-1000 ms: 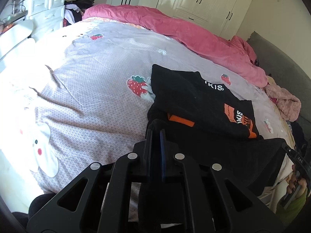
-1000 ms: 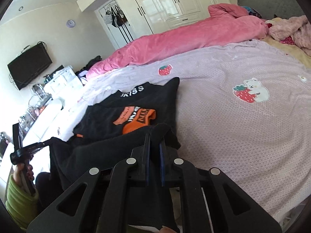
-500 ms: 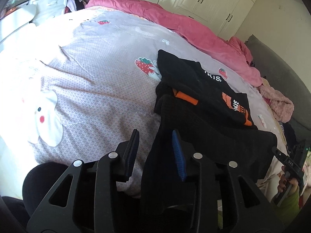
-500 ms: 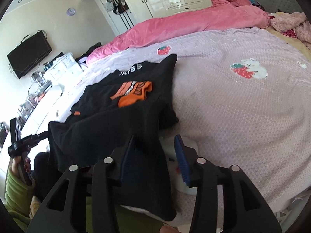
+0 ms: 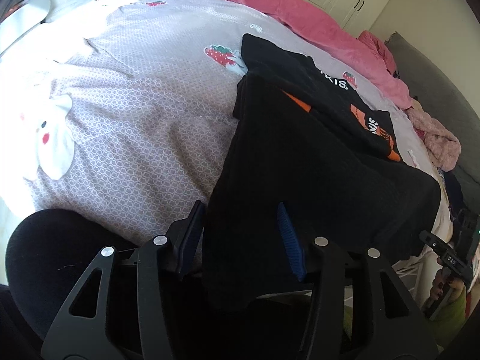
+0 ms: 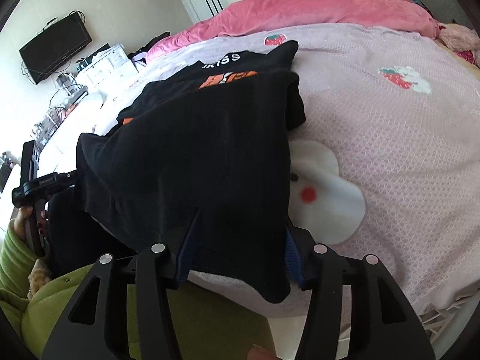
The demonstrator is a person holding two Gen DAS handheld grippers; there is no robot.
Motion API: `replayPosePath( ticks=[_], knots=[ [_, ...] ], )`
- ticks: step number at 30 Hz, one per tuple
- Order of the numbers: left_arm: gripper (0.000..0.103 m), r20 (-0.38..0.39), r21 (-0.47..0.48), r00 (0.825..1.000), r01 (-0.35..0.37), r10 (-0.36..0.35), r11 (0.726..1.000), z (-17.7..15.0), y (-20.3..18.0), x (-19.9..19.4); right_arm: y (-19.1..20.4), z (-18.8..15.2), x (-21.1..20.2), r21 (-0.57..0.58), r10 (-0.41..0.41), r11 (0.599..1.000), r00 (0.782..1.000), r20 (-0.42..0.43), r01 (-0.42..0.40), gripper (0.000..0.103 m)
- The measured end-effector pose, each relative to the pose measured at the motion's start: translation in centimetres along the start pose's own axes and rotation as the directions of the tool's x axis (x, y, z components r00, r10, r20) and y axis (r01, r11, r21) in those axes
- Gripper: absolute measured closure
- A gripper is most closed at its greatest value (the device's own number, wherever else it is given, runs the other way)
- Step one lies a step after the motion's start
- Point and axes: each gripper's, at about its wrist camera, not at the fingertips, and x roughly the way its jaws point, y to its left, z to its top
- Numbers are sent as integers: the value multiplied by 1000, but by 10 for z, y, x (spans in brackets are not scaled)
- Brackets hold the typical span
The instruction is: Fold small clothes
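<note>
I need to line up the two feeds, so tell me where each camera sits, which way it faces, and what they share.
Left wrist: on the left gripper, looking down across the bed; its fingers straddle the black garment, not pinching; the other hand shows at right.
Right wrist: on the right gripper, jaws opening astride that garment's other corner; green sleeve at left.
Shared: garment, bed, pink duvet.
</note>
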Motion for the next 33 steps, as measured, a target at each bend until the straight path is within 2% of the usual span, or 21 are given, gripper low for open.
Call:
replayPosePath(
  ticks=[1, 2, 3, 4, 5, 11, 15, 19, 25, 33],
  knots=[
    [84, 3, -1, 1000, -14, 14, 1000, -1, -1, 0, 0, -1, 1, 6, 7, 1000, 1000, -3, -7, 53],
    [100, 6, -2, 1000, -22, 22, 1000, -2, -2, 0, -1, -2, 2, 9, 12, 1000, 1000, -5, -12, 55],
    [100, 8, -6, 1000, -13, 13, 1000, -1, -1, -2, 0, -2, 2, 5, 13, 1000, 1000, -8, -13, 69],
    [100, 16, -9, 1000, -12, 12, 1000, -1, -2, -4, 1, -2, 2, -8, 7, 1000, 1000, -9, -7, 87],
    [100, 25, -2, 1000, -16, 16, 1000, -1, -3, -8, 2, -2, 1, -17, 6, 1000, 1000, -4, -6, 95],
    [100, 143, 17, 989, 22, -25, 1000, 13, -14, -51, -3, 12, -28, -7, 43, 999, 993, 110, -42, 96],
    [100, 208, 27, 977, 29, -34, 999, 33, -23, -73, -8, 32, -46, 10, 85, 996, 976, 202, -89, 96],
    [100, 241, -13, 970, 36, -32, 999, 58, -24, -77, -14, 64, -56, 12, 100, 994, 952, 290, -108, 96],
    [100, 242, -9, 970, -3, 5, 1000, 100, -37, -57, -23, 110, -47, 31, 84, 994, 935, 346, -101, 96],
    [100, 217, -23, 976, -25, 30, 999, 146, -42, -13, -36, 146, -13, 82, 18, 995, 945, 327, -48, 96]
  ],
)
